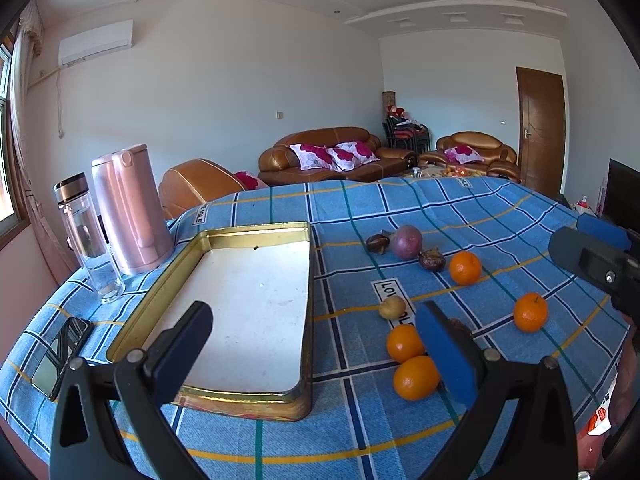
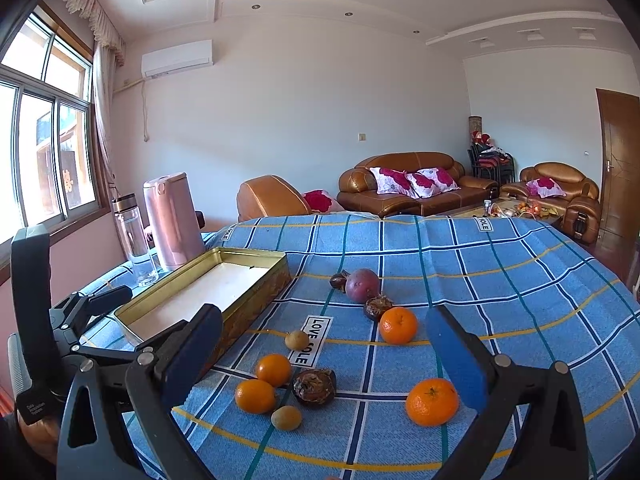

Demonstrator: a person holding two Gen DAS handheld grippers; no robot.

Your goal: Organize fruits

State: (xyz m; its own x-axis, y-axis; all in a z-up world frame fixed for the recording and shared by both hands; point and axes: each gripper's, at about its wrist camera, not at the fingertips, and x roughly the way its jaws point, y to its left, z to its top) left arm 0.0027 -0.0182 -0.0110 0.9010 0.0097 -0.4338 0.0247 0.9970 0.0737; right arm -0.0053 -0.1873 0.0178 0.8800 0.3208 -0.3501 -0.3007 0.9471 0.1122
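Observation:
An empty gold tin tray (image 1: 200, 246) (image 2: 276, 256) lies on the blue checked cloth at the left. Right of it lie several oranges (image 1: 416, 378) (image 2: 432, 402), a purple passion fruit (image 1: 406, 242) (image 2: 362, 285), dark wrinkled fruits (image 1: 432, 260) (image 2: 314, 386) and small yellow-brown fruits (image 1: 392, 307) (image 2: 286, 418). My left gripper (image 1: 320, 344) is open and empty, above the tray's near right edge. My right gripper (image 2: 324, 356) is open and empty, above the near fruits; it also shows at the right of the left wrist view (image 1: 592, 256).
A pink kettle (image 1: 130, 208) (image 2: 173, 220) and a clear glass bottle (image 1: 88, 240) (image 2: 134, 240) stand behind the tray at the table's left edge. A phone (image 1: 60, 350) lies near the left front edge. Sofas (image 2: 416, 182) stand beyond the table.

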